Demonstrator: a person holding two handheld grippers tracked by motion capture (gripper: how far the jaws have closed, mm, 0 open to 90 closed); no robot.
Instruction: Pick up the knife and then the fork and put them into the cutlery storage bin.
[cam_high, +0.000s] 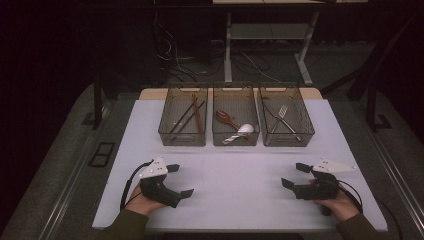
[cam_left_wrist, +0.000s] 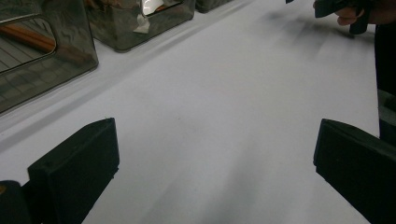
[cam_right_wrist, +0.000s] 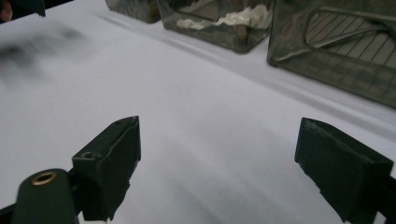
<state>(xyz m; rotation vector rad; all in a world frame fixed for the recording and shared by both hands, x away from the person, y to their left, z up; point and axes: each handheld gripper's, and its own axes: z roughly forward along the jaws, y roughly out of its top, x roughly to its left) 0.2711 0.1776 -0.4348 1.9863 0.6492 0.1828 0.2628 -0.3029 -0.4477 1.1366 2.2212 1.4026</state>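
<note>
A person holds the left claw (cam_high: 180, 180) and right claw (cam_high: 295, 175) low over the white tabletop (cam_high: 235, 175), both spread and empty, well apart, near three bins (cam_high: 236, 140) holding chopsticks, spoons and forks.

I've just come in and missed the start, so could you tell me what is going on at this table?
A person sits at a white table with a two-jaw gripper in each hand. The left gripper and right gripper both rest low near the front edge, jaws open and holding nothing. At the far side stand three clear bins: chopsticks in the left one, spoons in the middle one, a fork in the right one.
</note>
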